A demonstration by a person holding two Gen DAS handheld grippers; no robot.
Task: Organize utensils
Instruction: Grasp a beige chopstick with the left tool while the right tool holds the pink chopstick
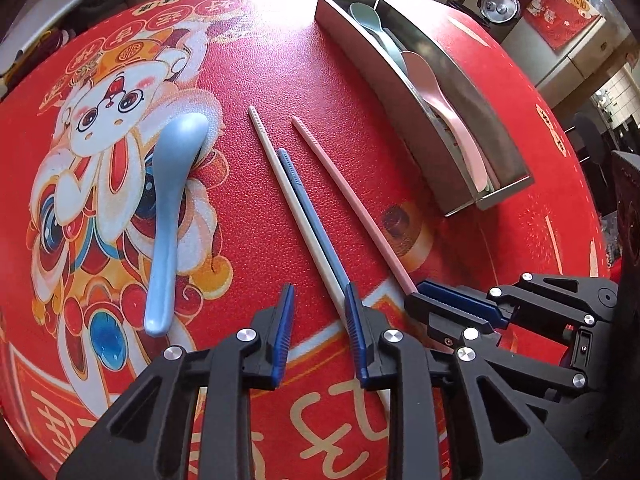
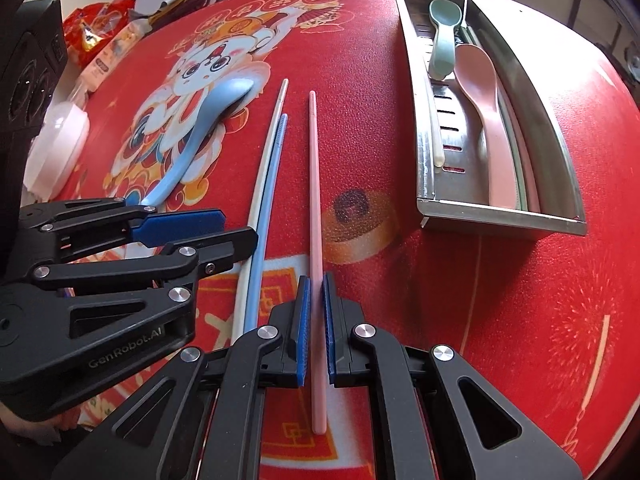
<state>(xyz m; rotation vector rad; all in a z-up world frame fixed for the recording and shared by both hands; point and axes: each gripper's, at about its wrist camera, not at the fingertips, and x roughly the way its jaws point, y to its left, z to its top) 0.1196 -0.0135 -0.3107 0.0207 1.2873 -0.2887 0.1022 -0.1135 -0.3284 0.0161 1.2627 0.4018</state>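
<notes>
On the red printed tablecloth (image 1: 260, 60) lie a blue spoon (image 1: 168, 216) (image 2: 200, 136) at the left and a white chopstick (image 1: 276, 168) (image 2: 266, 160) beside a blue chopstick (image 1: 308, 212) (image 2: 272, 172). My left gripper (image 1: 319, 288) (image 2: 238, 226) stands open. Its right finger sits on those two sticks and nothing lies between its pads. My right gripper (image 2: 316, 278) (image 1: 418, 294) is shut on the near part of a pink chopstick (image 2: 314, 184) (image 1: 344, 200), which rests flat on the cloth. A steel tray (image 2: 500, 220) (image 1: 500, 196) at the right holds a green spoon (image 2: 442, 40), a pink spoon (image 2: 484, 96) and a pale chopstick (image 2: 436, 128).
A white lidded tub (image 2: 60, 140), snack packets (image 2: 96, 20) and a black speaker (image 2: 32, 72) crowd the table's left edge. Beyond the far right edge stand a pot (image 1: 498, 8) and a red box (image 1: 560, 12). The two grippers are close side by side.
</notes>
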